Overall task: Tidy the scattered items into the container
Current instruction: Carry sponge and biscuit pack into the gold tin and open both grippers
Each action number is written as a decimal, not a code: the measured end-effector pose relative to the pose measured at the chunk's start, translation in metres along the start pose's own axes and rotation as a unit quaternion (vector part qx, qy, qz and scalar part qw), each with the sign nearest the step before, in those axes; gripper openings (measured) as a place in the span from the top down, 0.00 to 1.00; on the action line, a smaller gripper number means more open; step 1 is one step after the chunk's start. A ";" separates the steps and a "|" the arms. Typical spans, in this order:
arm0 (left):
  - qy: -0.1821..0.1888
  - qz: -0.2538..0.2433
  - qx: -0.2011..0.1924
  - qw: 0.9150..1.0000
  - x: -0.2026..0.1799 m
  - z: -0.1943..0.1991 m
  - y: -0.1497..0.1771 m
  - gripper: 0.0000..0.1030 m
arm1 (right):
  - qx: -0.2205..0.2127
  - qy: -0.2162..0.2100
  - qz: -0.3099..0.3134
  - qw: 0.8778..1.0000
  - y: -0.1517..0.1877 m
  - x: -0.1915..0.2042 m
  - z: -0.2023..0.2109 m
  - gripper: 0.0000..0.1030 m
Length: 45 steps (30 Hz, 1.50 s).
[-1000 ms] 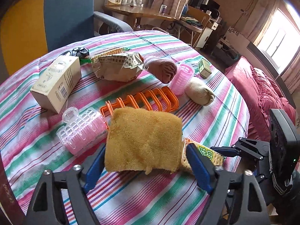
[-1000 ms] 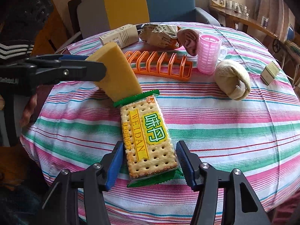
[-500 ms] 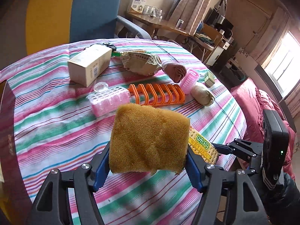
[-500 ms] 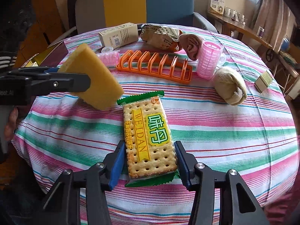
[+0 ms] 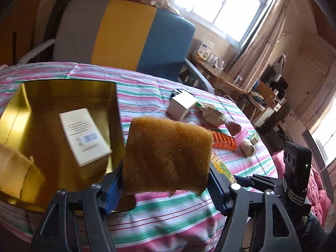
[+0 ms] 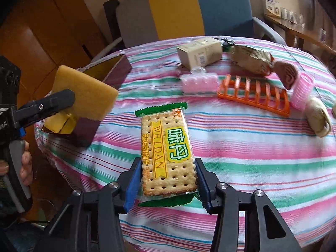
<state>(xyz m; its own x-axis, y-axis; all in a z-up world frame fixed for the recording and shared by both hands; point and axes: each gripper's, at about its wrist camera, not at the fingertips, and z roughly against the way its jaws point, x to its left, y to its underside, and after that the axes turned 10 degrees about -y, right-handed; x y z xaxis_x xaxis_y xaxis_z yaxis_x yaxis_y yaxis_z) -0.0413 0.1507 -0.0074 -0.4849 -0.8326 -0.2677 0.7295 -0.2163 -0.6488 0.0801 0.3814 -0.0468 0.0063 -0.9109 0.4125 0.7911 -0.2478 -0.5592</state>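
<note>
My left gripper [image 5: 166, 187] is shut on a yellow-brown sponge [image 5: 168, 155], held in the air just right of the open gold-lined box [image 5: 69, 88]. Inside that box lie a white carton [image 5: 84, 134] and a cream cloth bundle [image 5: 12, 168]. My right gripper [image 6: 167, 189] is shut on a green-edged cracker pack [image 6: 168, 147], its blue pads pressing both long sides, over the striped tablecloth. In the right wrist view the sponge [image 6: 88, 96] hangs at the left, in front of the box [image 6: 113, 69], carried by the left gripper [image 6: 69, 100].
Farther back on the round table [image 6: 252, 147] lie a cream carton [image 6: 199, 54], a snack bag [image 6: 250, 61], two pink rollers [image 6: 199, 82], an orange rack [image 6: 254, 94], a brown sock [image 6: 287, 73] and a cream sock [image 6: 319, 117]. A yellow and blue chair [image 6: 199, 10] stands behind.
The left gripper swung left with the sponge, from over the table's middle to beside the gold box. The right gripper's jaws closed on the cracker pack and raised it a little.
</note>
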 end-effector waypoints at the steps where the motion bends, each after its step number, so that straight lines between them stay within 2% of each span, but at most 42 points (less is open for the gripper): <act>1: -0.007 0.013 -0.007 1.000 0.012 0.006 0.000 0.31 | -0.001 -0.006 0.012 1.000 -0.007 0.011 -0.003 0.52; 9: -0.071 0.098 -0.057 0.991 0.100 0.039 -0.004 0.31 | -0.008 -0.055 0.099 0.993 -0.067 0.097 -0.034 0.52; 17: -0.117 0.103 -0.071 0.985 0.143 0.032 -0.031 0.31 | 0.011 -0.068 0.122 0.990 -0.116 0.151 -0.094 0.52; 27: -0.160 0.109 -0.045 0.980 0.180 -0.003 -0.060 0.30 | 0.034 -0.053 0.126 0.990 -0.154 0.173 -0.153 0.52; 35: -0.197 0.103 -0.012 0.975 0.192 -0.031 -0.063 0.27 | 0.055 -0.039 0.115 0.991 -0.167 0.172 -0.186 0.52; 38: -0.195 0.108 0.006 0.975 0.195 -0.038 -0.061 0.23 | 0.054 -0.044 0.104 0.992 -0.167 0.169 -0.190 0.51; 45: -0.210 0.108 -0.016 0.971 0.184 -0.020 -0.056 0.21 | 0.043 -0.059 0.090 0.993 -0.161 0.162 -0.175 0.46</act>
<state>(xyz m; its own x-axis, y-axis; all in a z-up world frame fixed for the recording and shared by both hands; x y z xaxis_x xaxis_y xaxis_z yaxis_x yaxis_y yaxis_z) -0.1810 0.0197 -0.0345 -0.0763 -0.9930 -0.0902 0.7737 -0.0019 -0.6336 -0.1535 0.2160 -0.0158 0.2204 -0.8913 0.3963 0.8201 -0.0507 -0.5700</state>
